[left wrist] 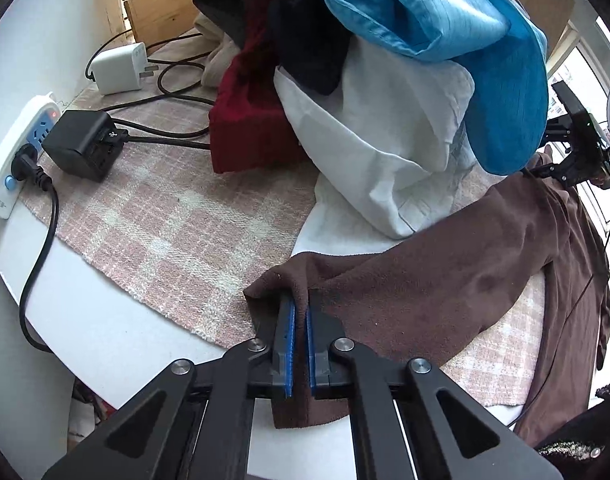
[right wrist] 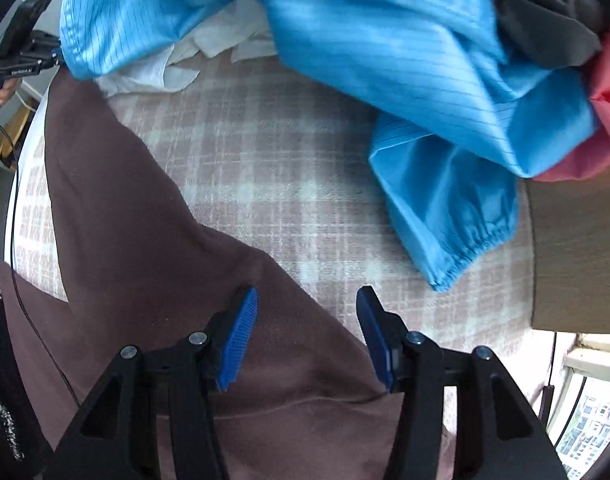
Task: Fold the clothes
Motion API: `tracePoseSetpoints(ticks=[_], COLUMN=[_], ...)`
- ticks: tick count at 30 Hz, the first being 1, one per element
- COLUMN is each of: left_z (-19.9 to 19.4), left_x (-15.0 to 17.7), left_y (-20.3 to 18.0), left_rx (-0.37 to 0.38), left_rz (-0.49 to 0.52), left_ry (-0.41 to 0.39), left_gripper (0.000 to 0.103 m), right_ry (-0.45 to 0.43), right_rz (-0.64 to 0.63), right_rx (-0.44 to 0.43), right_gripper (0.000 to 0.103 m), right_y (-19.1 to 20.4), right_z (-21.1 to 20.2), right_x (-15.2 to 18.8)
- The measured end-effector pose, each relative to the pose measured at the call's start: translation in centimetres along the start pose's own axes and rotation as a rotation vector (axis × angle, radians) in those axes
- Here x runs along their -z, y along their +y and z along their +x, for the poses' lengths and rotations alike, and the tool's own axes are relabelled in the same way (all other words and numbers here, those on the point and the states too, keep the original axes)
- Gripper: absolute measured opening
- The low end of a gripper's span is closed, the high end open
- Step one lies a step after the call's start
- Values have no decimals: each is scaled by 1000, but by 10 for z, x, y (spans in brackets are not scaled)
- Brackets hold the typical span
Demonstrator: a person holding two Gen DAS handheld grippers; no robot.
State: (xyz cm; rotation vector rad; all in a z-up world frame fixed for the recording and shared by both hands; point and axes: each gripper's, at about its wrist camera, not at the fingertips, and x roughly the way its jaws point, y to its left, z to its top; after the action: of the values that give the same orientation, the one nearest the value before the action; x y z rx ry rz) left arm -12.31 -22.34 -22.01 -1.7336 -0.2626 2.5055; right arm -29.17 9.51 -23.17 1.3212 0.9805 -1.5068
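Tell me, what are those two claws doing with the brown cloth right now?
Left gripper shut on brown garment edge. Right gripper open above it, gripping nothing. Clothes pile lies behind, blue sleeve close by.

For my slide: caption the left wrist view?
Left gripper pinching a brown garment's edge on the plaid cloth.

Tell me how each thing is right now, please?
Brown garment: spread out, unfolded.
Left hand-held gripper: shut on the brown garment's edge.
Right hand-held gripper: open above the brown garment.
Blue jacket: crumpled on the pile.
White cloth: crumpled.
Power strip: light on.
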Motion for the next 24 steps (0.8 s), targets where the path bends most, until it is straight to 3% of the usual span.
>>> tracePoseSetpoints(ticks=[1, 2, 3, 7, 9, 12, 19, 24], left_z=[-3, -8, -19, -80, -114, -131, -119, -141], left_x=[-1, -2, -5, -30, -47, -68, -74, -49], left_y=[0, -1, -3, -16, -27, -44, -53, -70], left_rx=[-4, -4, -4, -12, -3, -56, 2, 35], left_rz=[-9, -17, -14, 4, 20, 134, 126, 154], left_ry=[-2, -8, -33, -182, -278, -343, -312, -329], left_gripper=[4, 3, 3, 3, 3, 3, 3, 3], right_ry=[15, 4, -7, -97, -189, -310, -254, -280], right_rz=[-12, -21, -30, -19, 55, 194, 260, 300], right_rx=[-10, -20, -2, 112, 195, 290, 333, 331], right_gripper=[44, 29, 3, 4, 3, 3, 3, 3], right_y=[2, 5, 8, 10, -4, -32, -40, -37], right_z=[4, 3, -1, -33, -59, -79, -26, -35], right_x=[1, 3, 5, 11, 14, 17, 19, 23])
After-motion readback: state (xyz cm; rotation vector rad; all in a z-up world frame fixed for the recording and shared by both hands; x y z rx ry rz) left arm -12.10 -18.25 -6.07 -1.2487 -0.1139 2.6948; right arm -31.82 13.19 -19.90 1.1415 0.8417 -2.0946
